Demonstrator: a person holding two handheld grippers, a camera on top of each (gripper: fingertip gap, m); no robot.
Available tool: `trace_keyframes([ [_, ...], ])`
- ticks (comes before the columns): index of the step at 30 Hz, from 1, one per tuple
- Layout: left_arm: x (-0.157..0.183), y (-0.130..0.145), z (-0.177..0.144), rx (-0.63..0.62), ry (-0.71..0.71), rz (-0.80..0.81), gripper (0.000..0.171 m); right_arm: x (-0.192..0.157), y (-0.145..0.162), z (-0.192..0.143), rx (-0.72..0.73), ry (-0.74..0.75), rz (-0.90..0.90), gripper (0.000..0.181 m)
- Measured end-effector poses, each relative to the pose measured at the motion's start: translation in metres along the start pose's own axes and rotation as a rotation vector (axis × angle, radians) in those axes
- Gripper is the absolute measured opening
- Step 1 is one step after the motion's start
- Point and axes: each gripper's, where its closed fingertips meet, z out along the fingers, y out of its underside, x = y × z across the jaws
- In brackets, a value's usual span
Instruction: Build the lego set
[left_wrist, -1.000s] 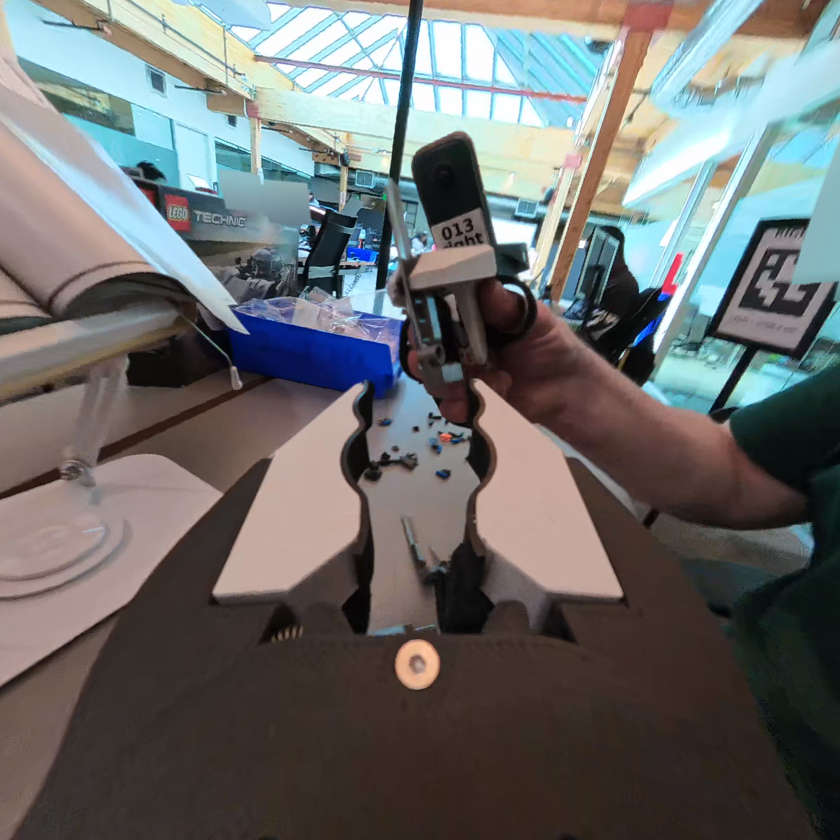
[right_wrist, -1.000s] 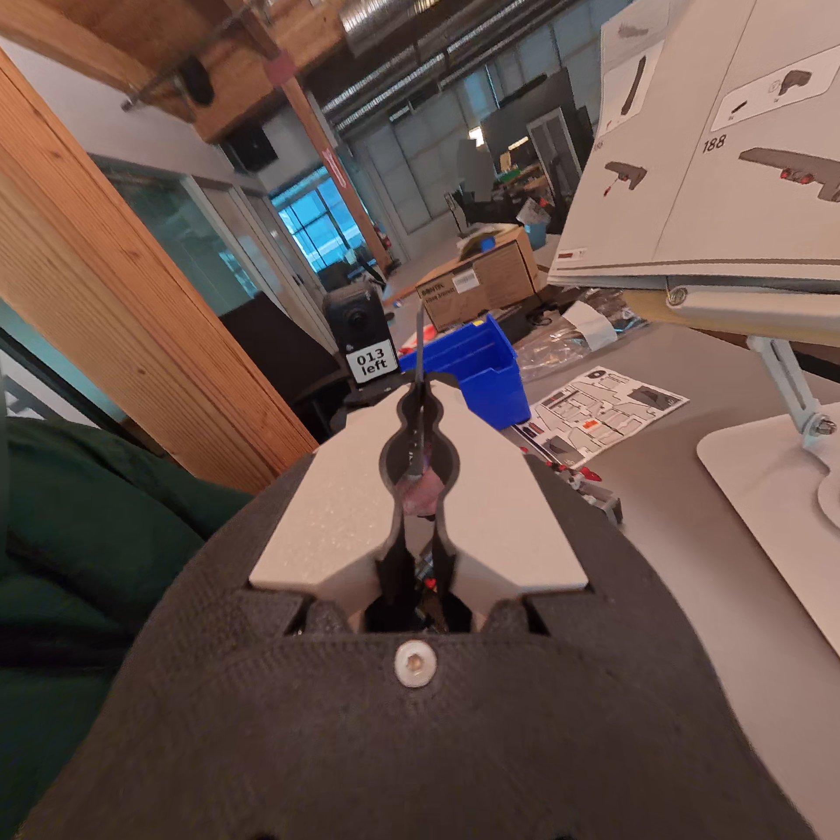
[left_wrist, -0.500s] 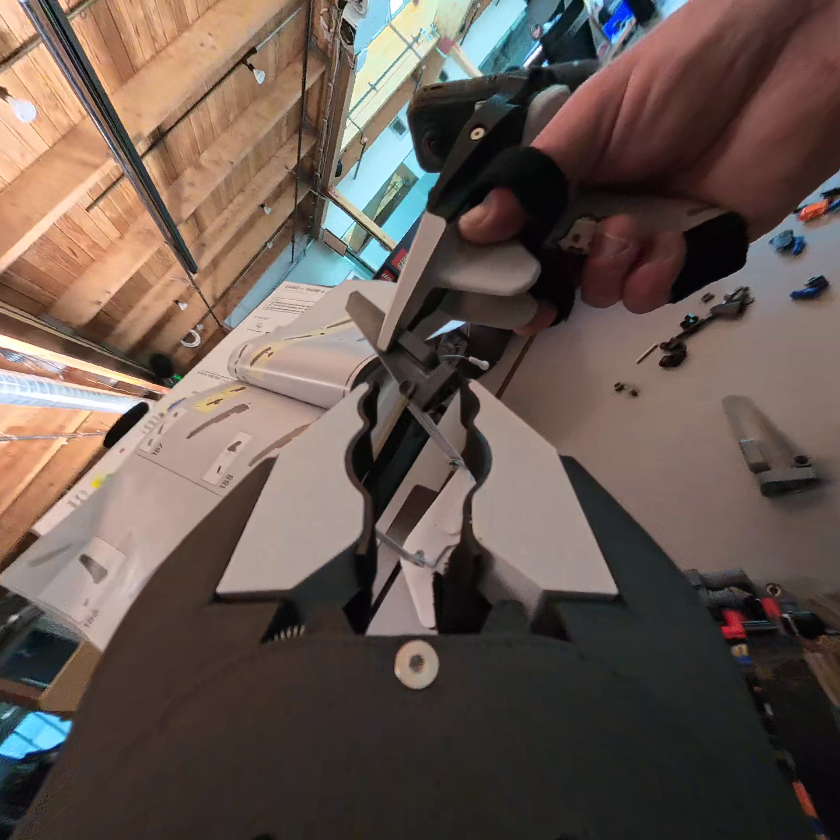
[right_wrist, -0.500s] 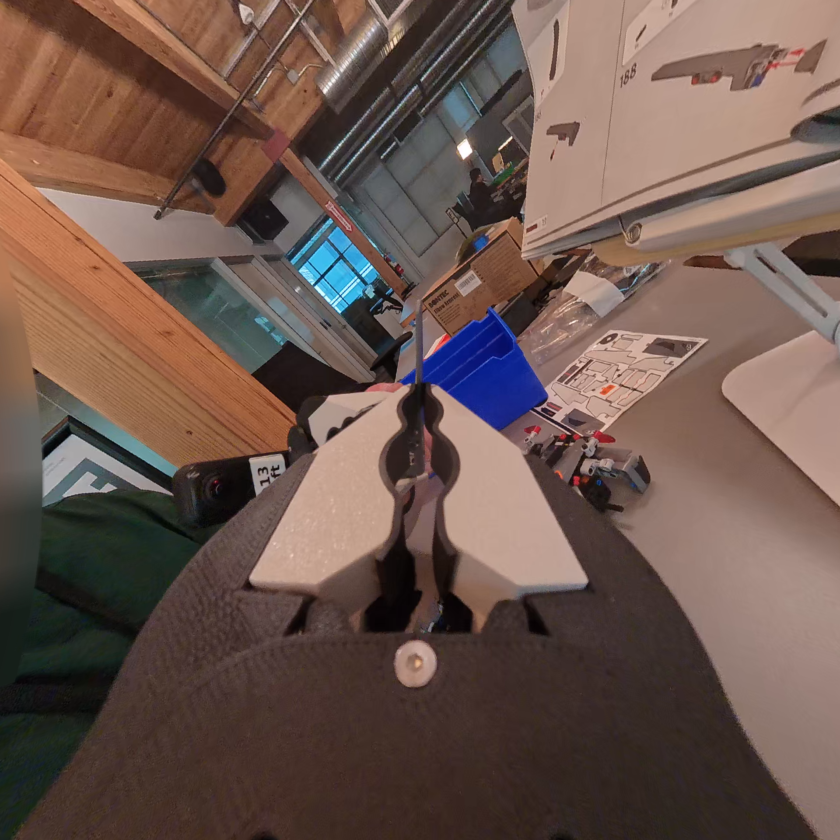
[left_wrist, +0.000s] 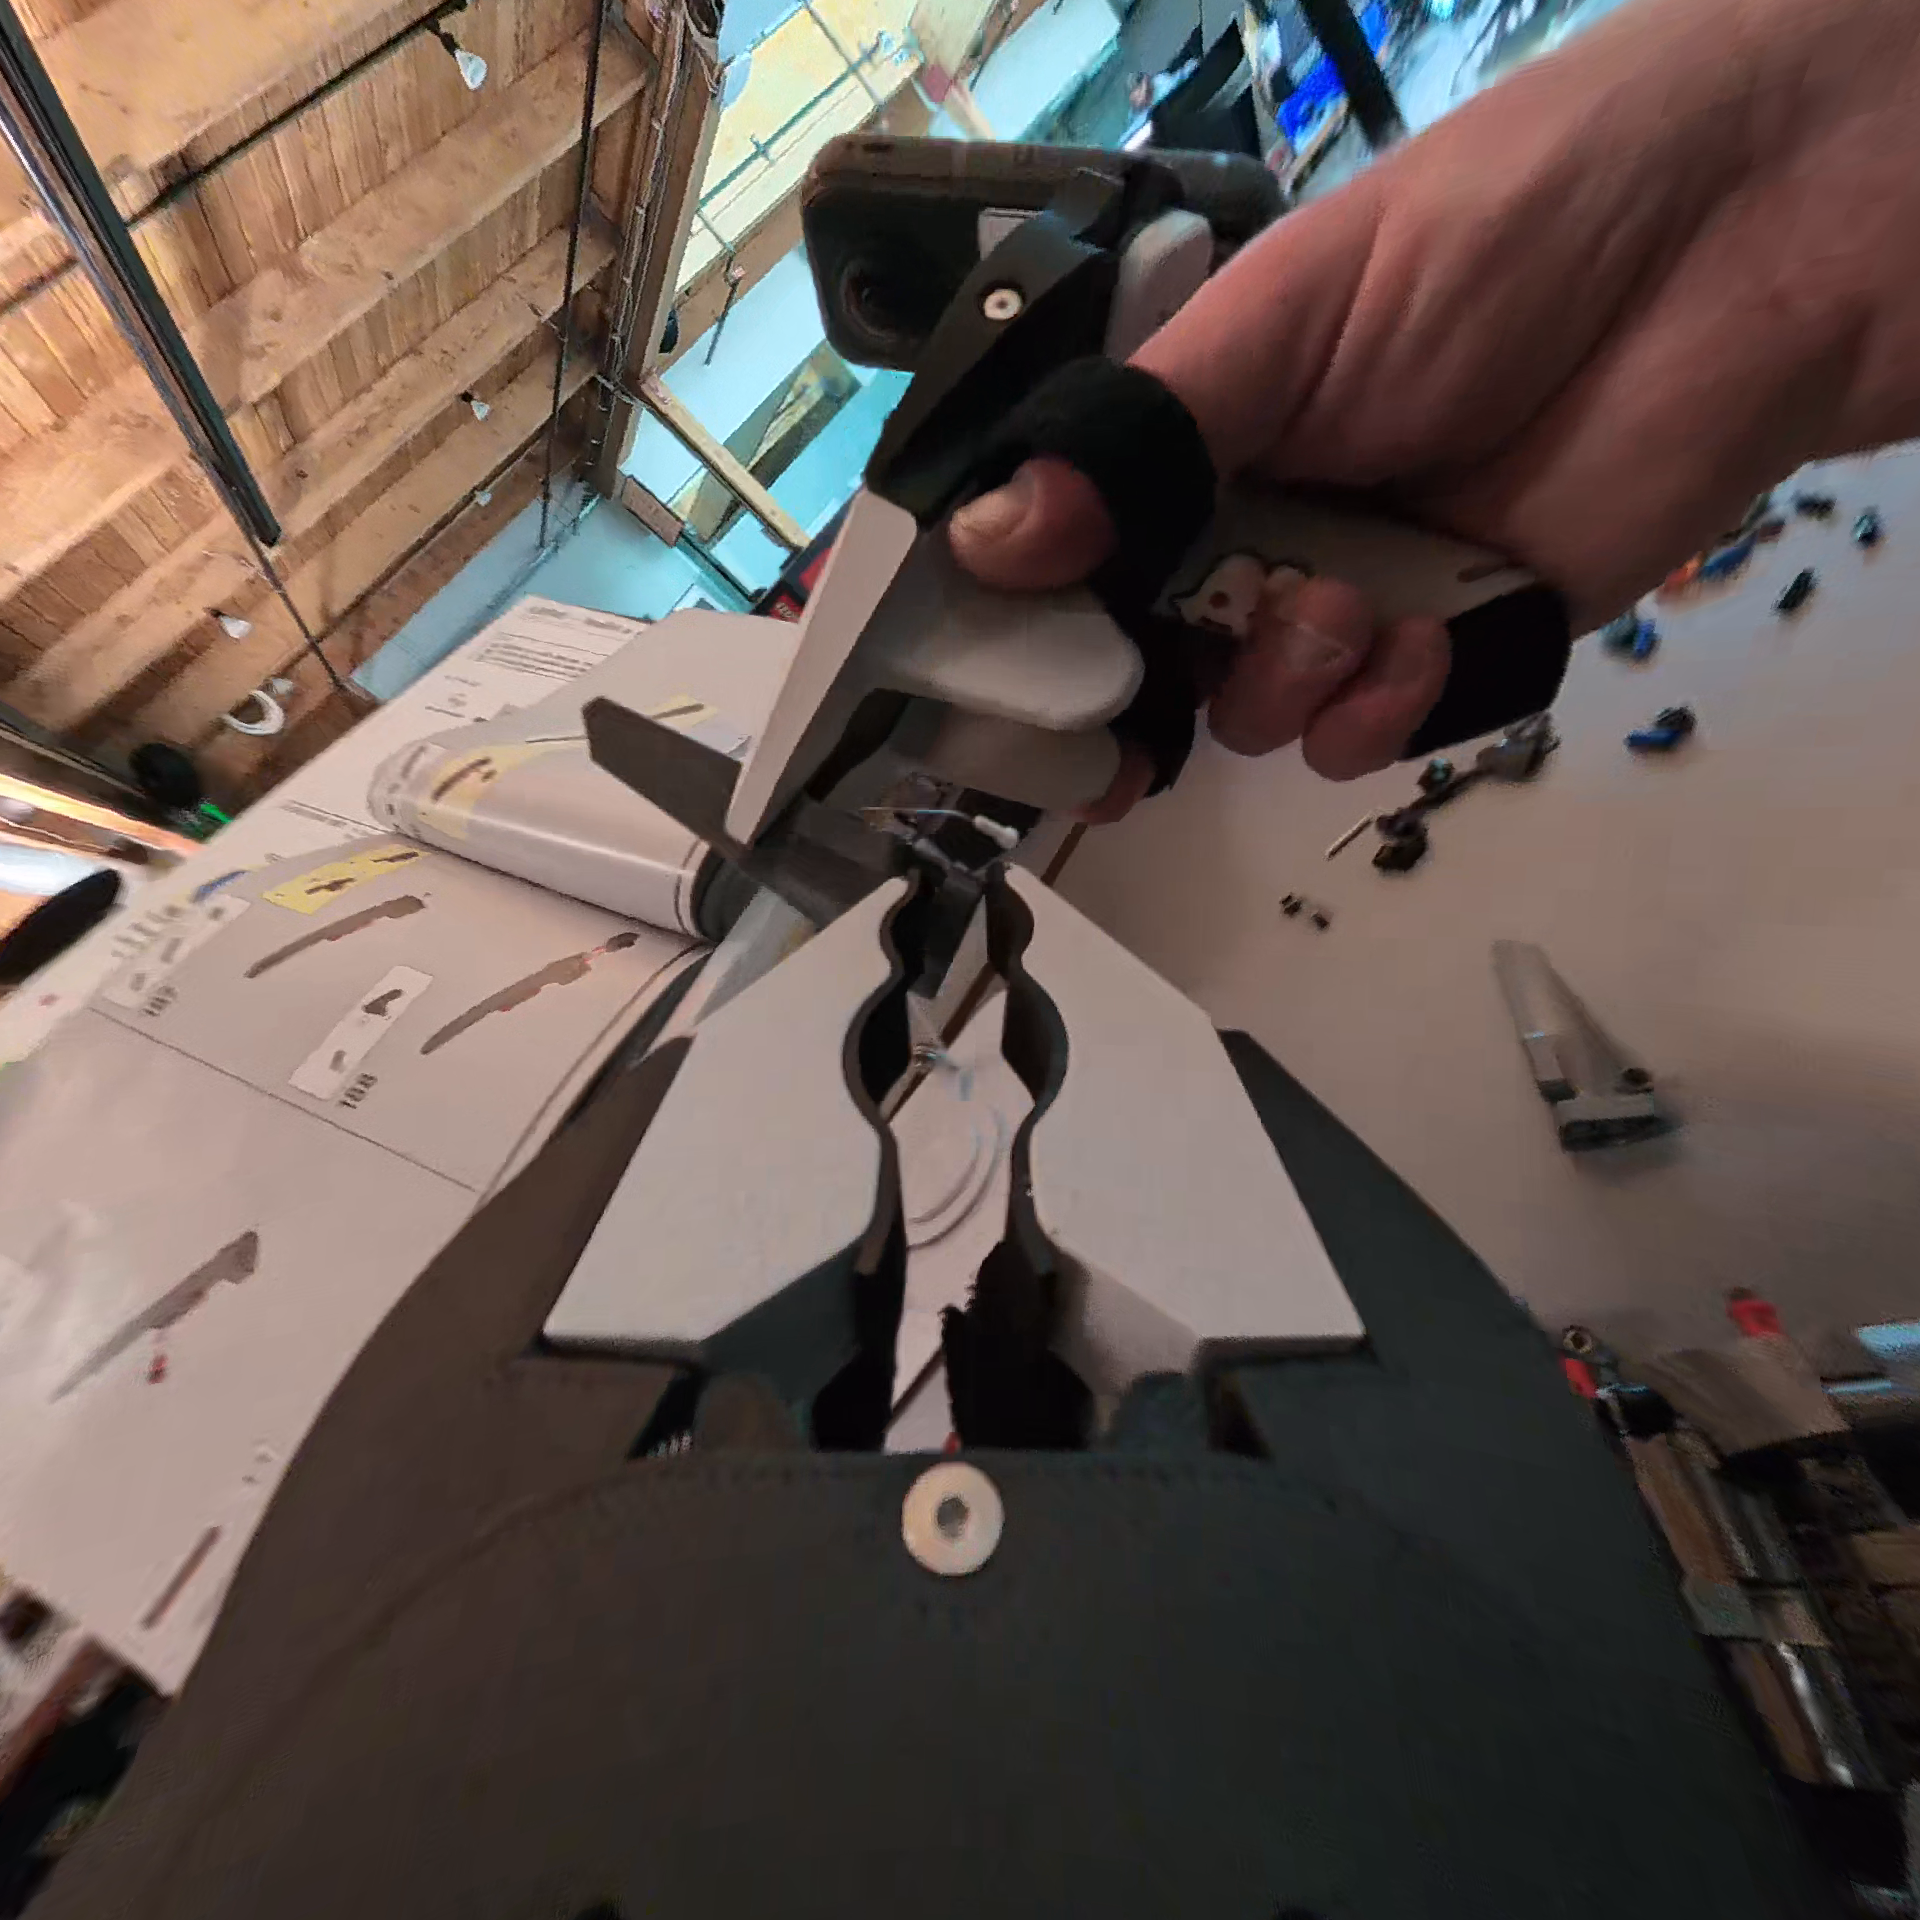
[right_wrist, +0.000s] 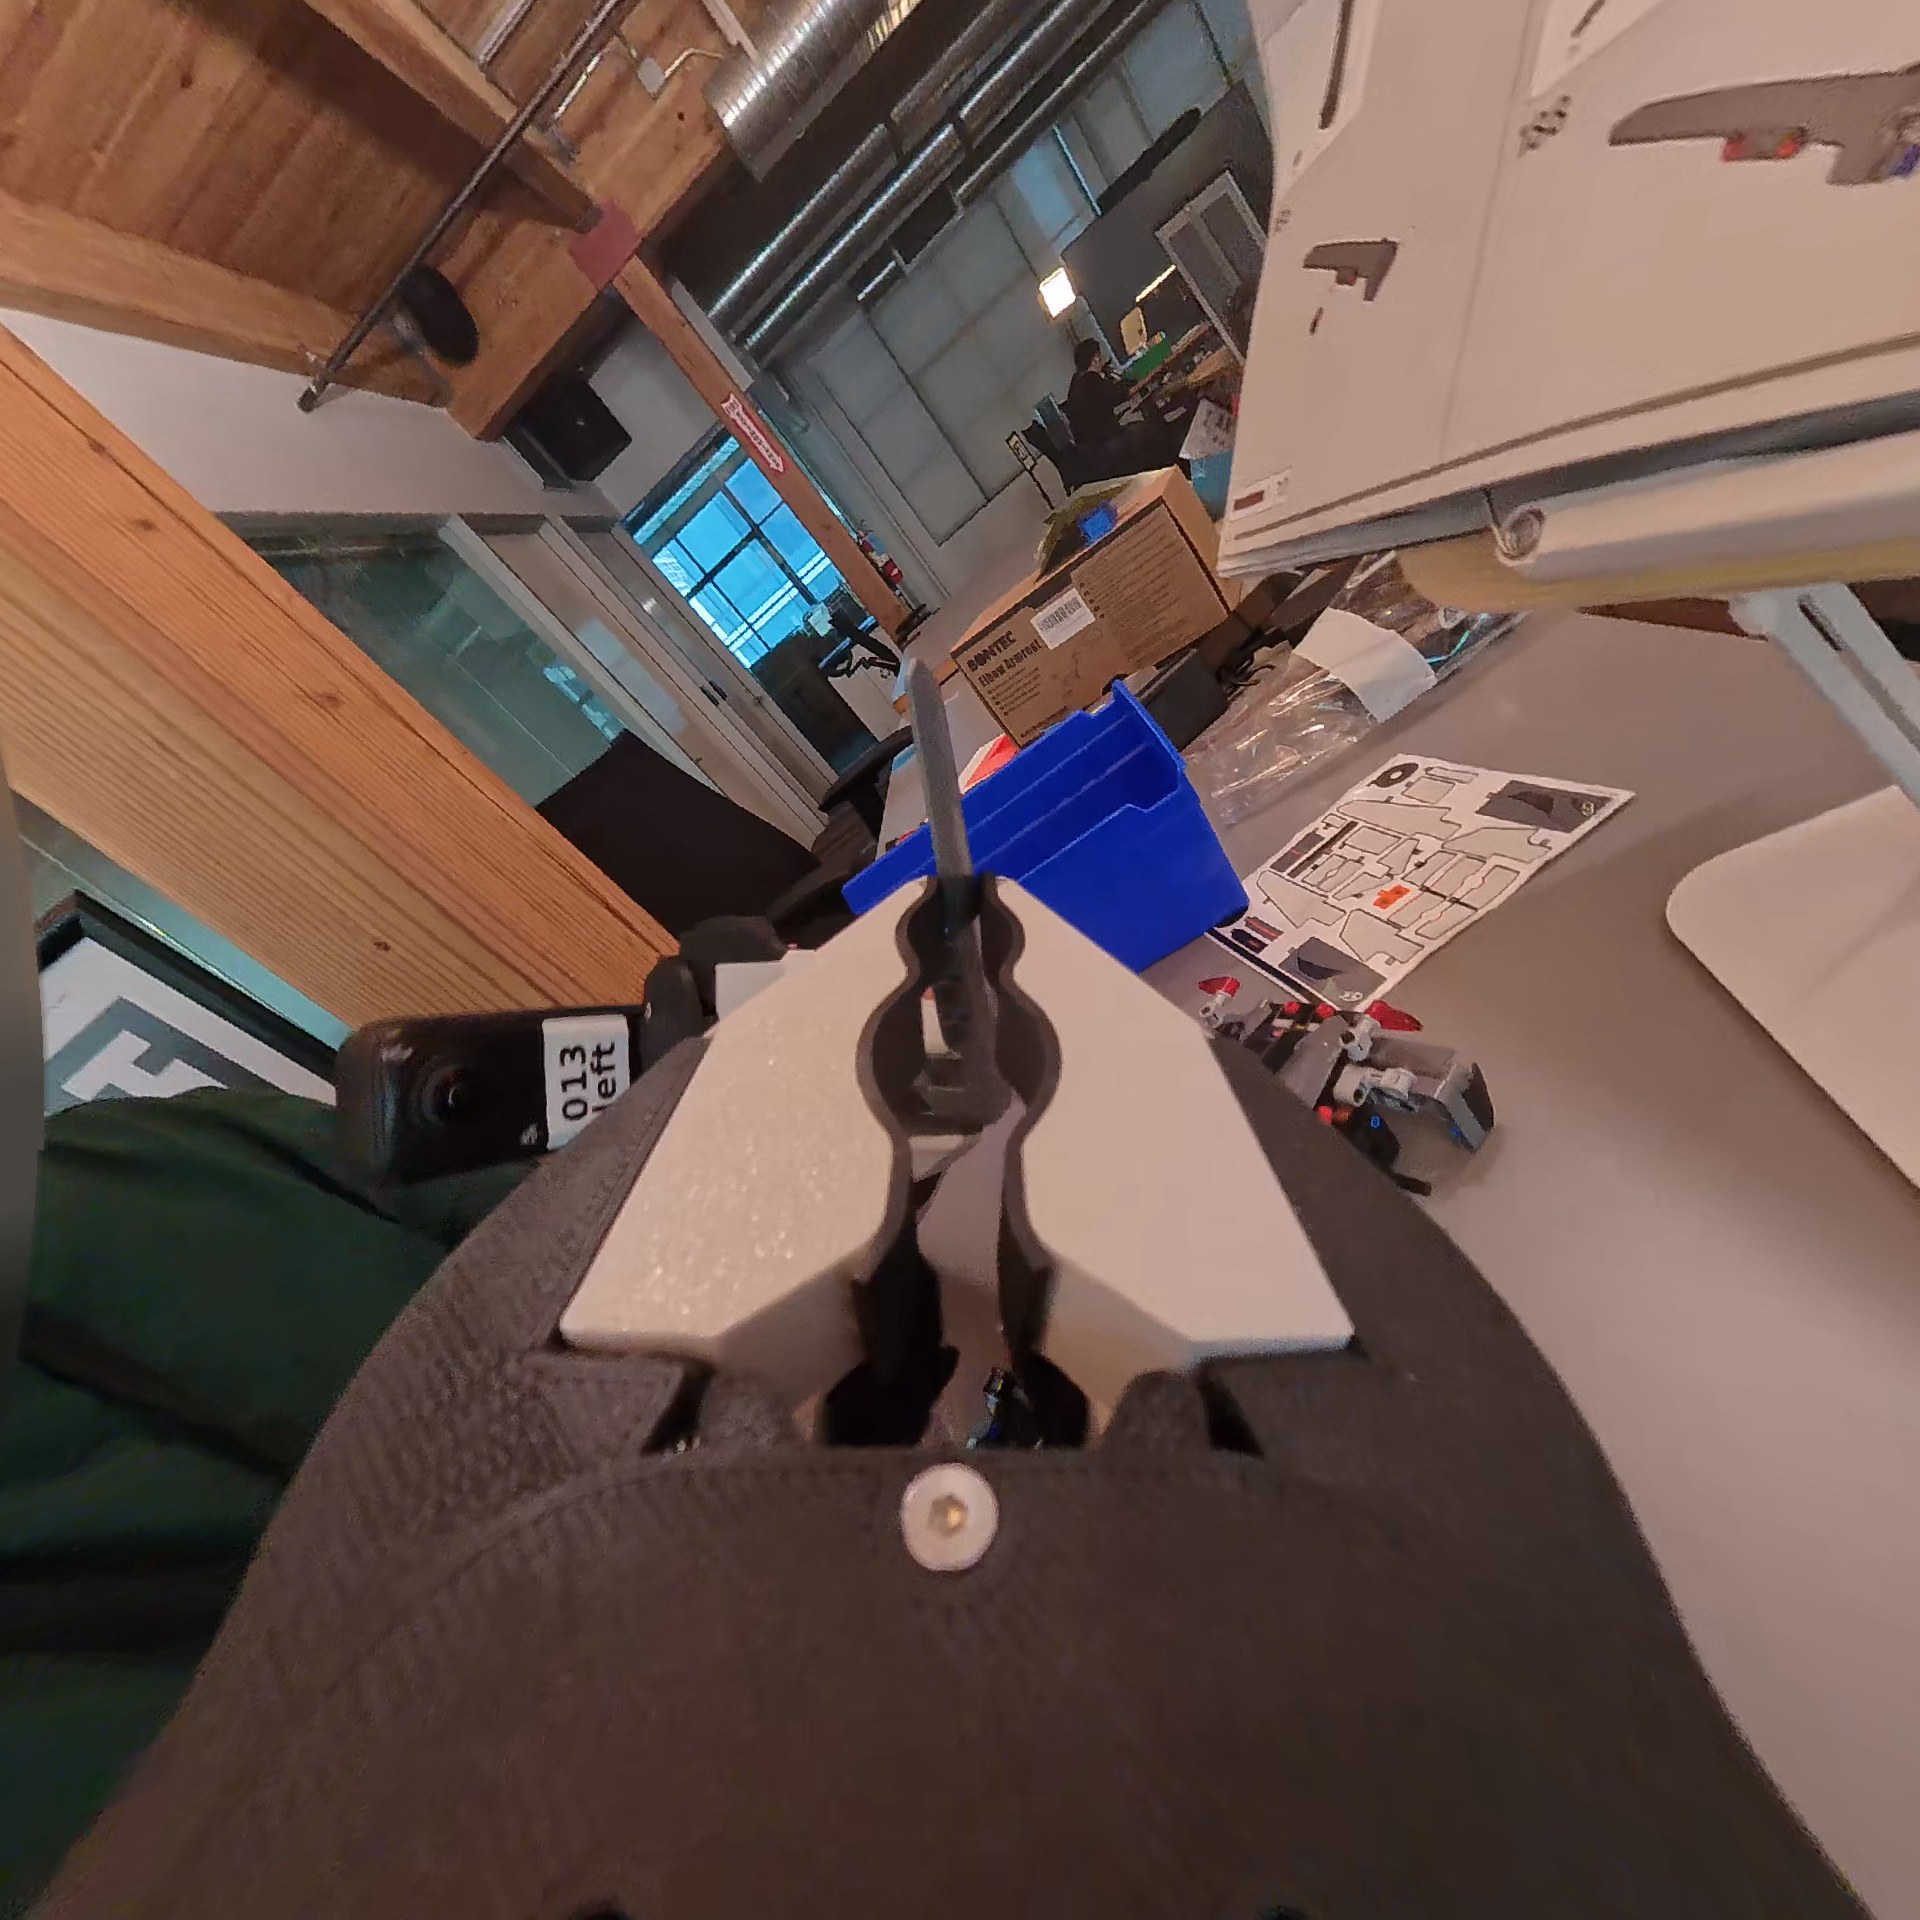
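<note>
In the left wrist view, the left gripper (left_wrist: 951, 914) at centre has its jaws slightly apart, nothing between them; the instruction book (left_wrist: 343, 1039) fills the left. In the right wrist view, the right gripper (right_wrist: 961, 914) pinches a thin dark rod (right_wrist: 951, 821) at centre; lego pieces (right_wrist: 1351, 1049) lie at right.

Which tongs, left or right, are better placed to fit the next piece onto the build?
Probably the right tongs: they are already shut on a thin dark lego piece standing up past their tips. The left tongs stand slightly apart and seem empty, so they could steady the partly built model.
</note>
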Motion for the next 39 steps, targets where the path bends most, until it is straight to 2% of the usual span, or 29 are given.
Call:
trace_keyframes([
  [3, -0.008, -0.004, -0.006, 0.065, 0.045, -0.183, 0.008, -0.010, -0.008, 0.004, 0.031, -0.014, -0.045, 0.019],
  [7, -0.028, -0.010, -0.016, 0.202, 0.117, -0.536, 0.007, -0.020, -0.010, 0.003, 0.024, 0.061, -0.258, 0.033],
  [14, -0.053, -0.017, -0.030, 0.457, 0.276, -1.054, 0.005, -0.020, 0.007, 0.005, -0.137, 0.450, -0.866, 0.043],
  [18, -0.057, -0.022, -0.035, 0.566, 0.371, -1.241, 0.006, -0.022, 0.010, 0.020, -0.169, 0.705, -1.176, 0.054],
  [21, -0.058, -0.026, -0.038, 0.623, 0.424, -1.331, 0.006, -0.021, 0.012, 0.032, -0.175, 0.812, -1.320, 0.049],
  [27, -0.060, -0.022, -0.039, 0.669, 0.457, -1.447, 0.006, -0.016, 0.005, 0.036, -0.149, 0.889, -1.340, 0.026],
  [32, -0.063, -0.021, -0.042, 0.702, 0.497, -1.496, 0.006, -0.016, 0.005, 0.039, -0.156, 0.869, -1.341, 0.025],
  [39, -0.062, -0.026, -0.043, 0.688, 0.502, -1.446, 0.009, -0.024, 0.004, 0.035, -0.078, 0.768, -1.232, 0.026],
])
